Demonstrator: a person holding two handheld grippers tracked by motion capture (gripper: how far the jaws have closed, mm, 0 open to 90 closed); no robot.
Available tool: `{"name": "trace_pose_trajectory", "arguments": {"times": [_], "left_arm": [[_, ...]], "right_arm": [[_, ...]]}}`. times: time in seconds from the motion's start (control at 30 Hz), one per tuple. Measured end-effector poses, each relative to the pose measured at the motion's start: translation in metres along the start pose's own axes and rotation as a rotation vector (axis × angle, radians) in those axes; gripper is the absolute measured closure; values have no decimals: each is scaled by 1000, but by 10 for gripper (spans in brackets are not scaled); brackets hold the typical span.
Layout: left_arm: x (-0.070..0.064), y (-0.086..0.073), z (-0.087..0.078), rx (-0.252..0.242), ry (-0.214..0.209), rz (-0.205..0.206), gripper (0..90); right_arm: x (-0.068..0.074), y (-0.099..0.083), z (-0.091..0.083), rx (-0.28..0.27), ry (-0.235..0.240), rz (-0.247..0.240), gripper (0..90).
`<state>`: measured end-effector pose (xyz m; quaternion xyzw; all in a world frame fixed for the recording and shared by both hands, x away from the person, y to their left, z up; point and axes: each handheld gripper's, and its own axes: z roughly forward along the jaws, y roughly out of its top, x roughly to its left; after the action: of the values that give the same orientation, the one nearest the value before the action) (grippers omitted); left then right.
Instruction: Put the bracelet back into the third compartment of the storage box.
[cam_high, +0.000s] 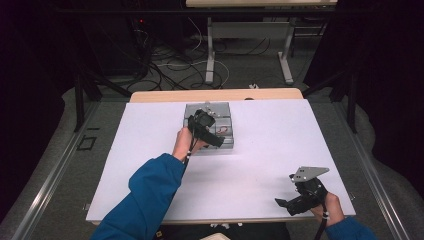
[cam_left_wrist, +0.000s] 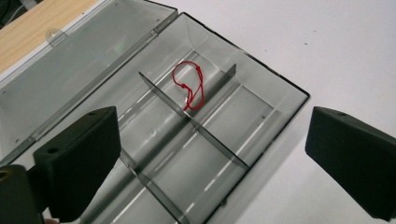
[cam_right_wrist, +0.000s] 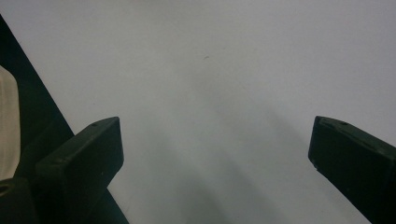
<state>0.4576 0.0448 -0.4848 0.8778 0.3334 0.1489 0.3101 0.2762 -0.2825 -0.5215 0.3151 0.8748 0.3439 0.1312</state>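
Observation:
A smoky-grey plastic compartment box (cam_high: 227, 143) lies at the table's middle back with its lid (cam_left_wrist: 70, 60) folded open. A red loop of string (cam_left_wrist: 189, 86) lies in one of its divided compartments, also visible as the red string (cam_high: 223, 130) from above. My left gripper (cam_high: 212, 135) hovers over the box, and in its own view the left gripper (cam_left_wrist: 212, 158) is open, its jaws wide apart and empty above the dividers. My right gripper (cam_high: 287, 205) is near the front right edge of the table. In its own view the right gripper (cam_right_wrist: 215, 163) is open over bare white surface.
The white tabletop (cam_high: 270, 145) spreads around the box. Its front edge (cam_right_wrist: 56, 112) runs close to my right gripper, with dark floor beyond. Behind the table stand metal desk legs (cam_high: 210, 55) and tangled cables (cam_high: 165, 65) on the floor.

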Motion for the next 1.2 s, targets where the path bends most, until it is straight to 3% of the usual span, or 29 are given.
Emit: {"name": "trace_pose_trajectory", "arguments": {"times": [0.17, 0.27, 0.77, 1.2], "left_arm": [[-5, -14, -14, -15, -18, 7, 15], [-9, -27, -21, -18, -27, 12, 7], [-27, -78, -50, -5, -17, 41, 3], [-38, -112, -72, -11, -7, 43, 3]], "right_arm": [[1, 0, 0, 3, -6, 15, 26], [0, 0, 0, -3, -2, -1, 26], [0, 0, 0, -1, -2, 7, 25], [1, 0, 0, 5, -8, 18, 25]]}}
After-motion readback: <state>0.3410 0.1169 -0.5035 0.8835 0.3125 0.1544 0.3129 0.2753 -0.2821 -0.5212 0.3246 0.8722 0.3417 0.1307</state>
